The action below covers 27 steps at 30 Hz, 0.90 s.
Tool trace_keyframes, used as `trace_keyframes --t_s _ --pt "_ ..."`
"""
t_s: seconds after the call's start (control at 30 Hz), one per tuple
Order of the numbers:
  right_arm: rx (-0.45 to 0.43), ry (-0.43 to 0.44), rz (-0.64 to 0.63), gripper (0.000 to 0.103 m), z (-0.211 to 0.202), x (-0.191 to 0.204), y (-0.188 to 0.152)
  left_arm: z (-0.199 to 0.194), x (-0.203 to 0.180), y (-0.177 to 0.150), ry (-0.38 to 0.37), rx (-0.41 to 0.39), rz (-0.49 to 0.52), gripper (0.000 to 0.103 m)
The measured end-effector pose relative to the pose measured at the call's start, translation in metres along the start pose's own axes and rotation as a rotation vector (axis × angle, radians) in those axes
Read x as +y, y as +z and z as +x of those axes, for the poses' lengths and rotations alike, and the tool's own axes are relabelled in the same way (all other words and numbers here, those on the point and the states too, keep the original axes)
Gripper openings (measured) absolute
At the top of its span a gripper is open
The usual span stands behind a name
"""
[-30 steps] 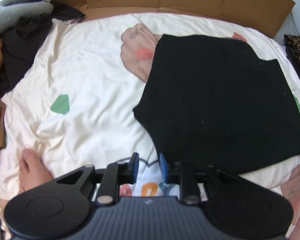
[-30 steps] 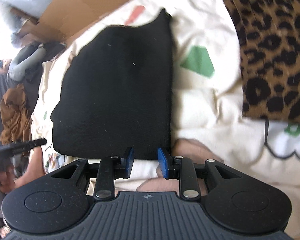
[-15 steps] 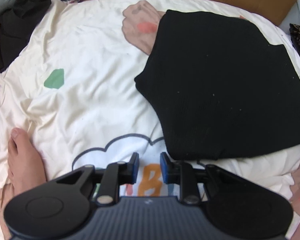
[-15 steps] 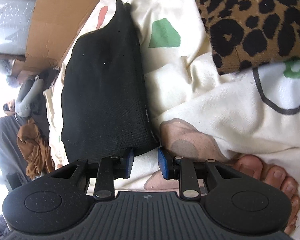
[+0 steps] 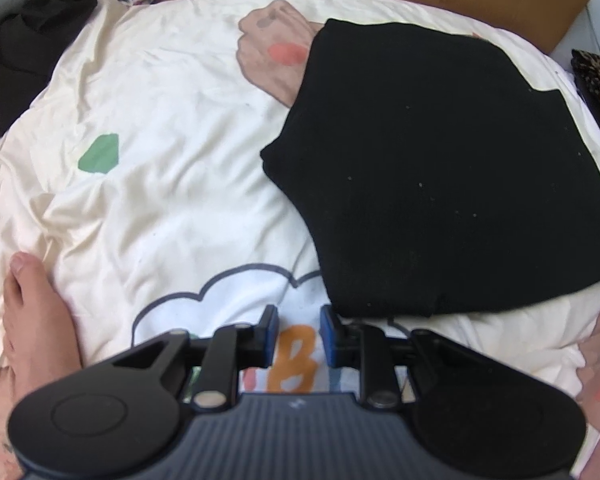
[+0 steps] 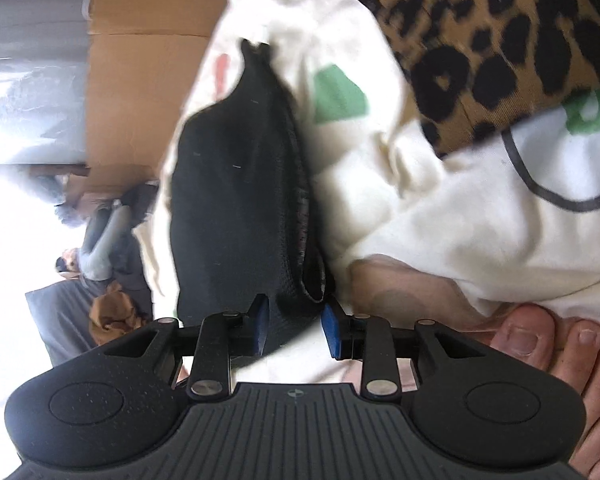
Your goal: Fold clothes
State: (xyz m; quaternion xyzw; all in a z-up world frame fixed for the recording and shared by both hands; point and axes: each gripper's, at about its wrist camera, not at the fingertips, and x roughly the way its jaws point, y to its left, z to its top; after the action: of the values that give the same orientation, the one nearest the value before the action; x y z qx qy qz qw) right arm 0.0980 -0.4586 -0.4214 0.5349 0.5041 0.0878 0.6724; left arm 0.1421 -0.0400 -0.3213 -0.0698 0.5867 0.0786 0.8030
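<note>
The right gripper's fingers (image 6: 334, 330) stand apart, straddling the near corner of the black garment (image 6: 236, 216) without pinching it. The left gripper's fingers (image 5: 327, 334), also parted and empty, hover just short of its near edge. The garment (image 5: 440, 176) lies folded on the bed sheet (image 5: 160, 168), running away from the right gripper, which sits closer.

Both grippers, left (image 5: 298, 338) and right (image 6: 294, 330), are matte black with blue pads (silver screws); bare feet (image 6: 560, 364).

Matt black knit garment (image 5: 440, 176); smooth cream cotton sheet (image 5: 172, 208).
</note>
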Motion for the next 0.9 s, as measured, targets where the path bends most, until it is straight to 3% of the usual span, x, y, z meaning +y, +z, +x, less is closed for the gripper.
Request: trace_keyframes --t_s 0.23,0.3,0.53,0.73,0.9 --pt "-0.012 0.049 0.032 0.031 -0.001 -0.003 0.002 0.003 0.005 -0.001 -0.029 -0.013 -0.014 0.025" --pt "-0.028 0.051 0.005 0.011 -0.006 0.002 0.002 0.003 0.007 -0.001 -0.044 -0.018 -0.015 0.025" --pt "-0.023 0.028 -0.025 0.015 0.000 0.013 0.003 -0.003 0.007 -0.007 -0.084 -0.019 0.035 0.025" --pt "-0.031 0.022 -0.003 0.016 0.003 0.008 0.002 -0.002 -0.003 -0.008 -0.105 -0.031 0.111 0.034" --pt "-0.050 0.023 -0.014 0.011 0.001 0.010 0.000 0.003 -0.006 -0.005 -0.106 -0.043 0.122 0.033"
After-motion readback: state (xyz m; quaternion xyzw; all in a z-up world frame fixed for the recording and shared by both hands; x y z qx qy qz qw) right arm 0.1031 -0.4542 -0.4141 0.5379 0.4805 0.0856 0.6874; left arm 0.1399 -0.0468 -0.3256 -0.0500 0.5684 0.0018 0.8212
